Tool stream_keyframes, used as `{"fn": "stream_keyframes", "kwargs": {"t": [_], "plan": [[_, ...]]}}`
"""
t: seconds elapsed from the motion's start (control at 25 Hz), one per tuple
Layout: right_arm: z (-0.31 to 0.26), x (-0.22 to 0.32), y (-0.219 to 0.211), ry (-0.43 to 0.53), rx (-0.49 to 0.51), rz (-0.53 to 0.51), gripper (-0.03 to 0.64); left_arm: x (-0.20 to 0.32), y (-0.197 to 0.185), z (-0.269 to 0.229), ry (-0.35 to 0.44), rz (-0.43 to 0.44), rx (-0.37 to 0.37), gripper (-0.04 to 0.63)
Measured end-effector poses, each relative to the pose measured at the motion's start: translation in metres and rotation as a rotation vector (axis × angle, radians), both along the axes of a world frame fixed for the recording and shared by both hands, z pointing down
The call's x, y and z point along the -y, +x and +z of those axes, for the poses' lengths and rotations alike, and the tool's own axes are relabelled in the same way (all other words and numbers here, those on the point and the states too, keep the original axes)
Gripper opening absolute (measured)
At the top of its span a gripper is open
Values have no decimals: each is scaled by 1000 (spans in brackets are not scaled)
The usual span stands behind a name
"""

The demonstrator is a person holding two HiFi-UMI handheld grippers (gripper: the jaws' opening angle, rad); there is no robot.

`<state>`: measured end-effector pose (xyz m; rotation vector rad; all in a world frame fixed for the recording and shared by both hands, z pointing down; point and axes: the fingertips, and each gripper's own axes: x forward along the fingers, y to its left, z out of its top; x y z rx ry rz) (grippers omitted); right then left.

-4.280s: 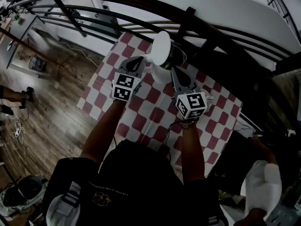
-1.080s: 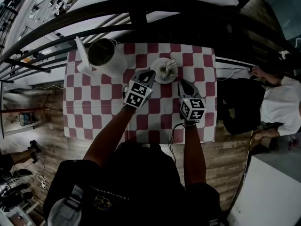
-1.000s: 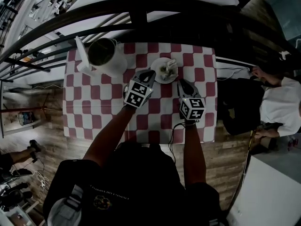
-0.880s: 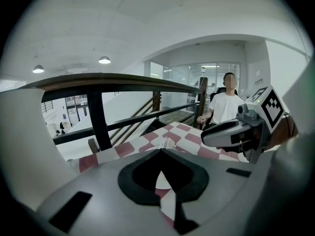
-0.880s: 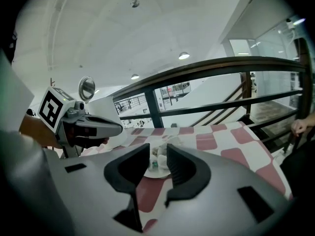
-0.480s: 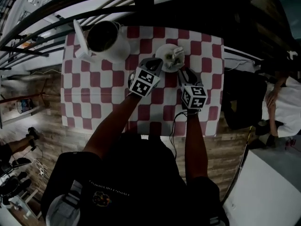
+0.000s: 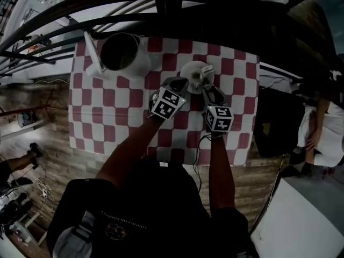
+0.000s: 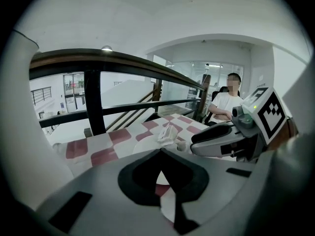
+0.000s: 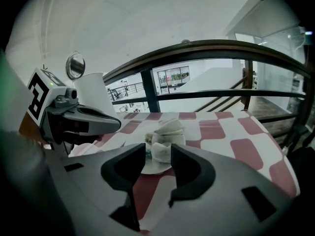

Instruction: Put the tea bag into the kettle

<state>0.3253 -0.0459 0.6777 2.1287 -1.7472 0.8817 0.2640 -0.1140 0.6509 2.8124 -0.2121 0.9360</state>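
Note:
A white kettle (image 7: 119, 52) stands at the table's far left corner with its lid (image 7: 91, 51) tipped up. Pale tea bags (image 7: 201, 75) are heaped on a white saucer (image 7: 188, 67) near the far edge. My right gripper (image 7: 207, 92) is just in front of the saucer; its jaws have just been opening. In the right gripper view the right gripper (image 9: 157, 146) is open, with the tea bags (image 9: 165, 132) showing in the gap just beyond its tips, untouched. My left gripper (image 7: 181, 82) is at the saucer's left. It (image 8: 161, 150) is shut on nothing.
A red and white check cloth (image 7: 107, 106) covers the small table. A dark railing (image 7: 161, 4) runs along its far side. A person (image 7: 320, 128) sits past the right edge. Wooden floor (image 7: 32, 112) lies to the left.
Both grippers have moved closer to the saucer and lower over the cloth. The kettle and the saucer have stayed in place.

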Motion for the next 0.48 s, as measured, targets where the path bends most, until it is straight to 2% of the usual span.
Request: {"fn": "stream_keyframes", "kwargs": {"t": [0.4, 0.44, 0.48], "plan": [[12, 3, 6, -47, -46, 31, 150, 7, -7, 12, -24, -14, 13, -2], [12, 2, 8, -52, -58, 38, 146, 7, -7, 12, -25, -14, 12, -2], [11, 1, 10, -57, -72, 45, 111, 7, -7, 12, -25, -13, 10, -2]]}}
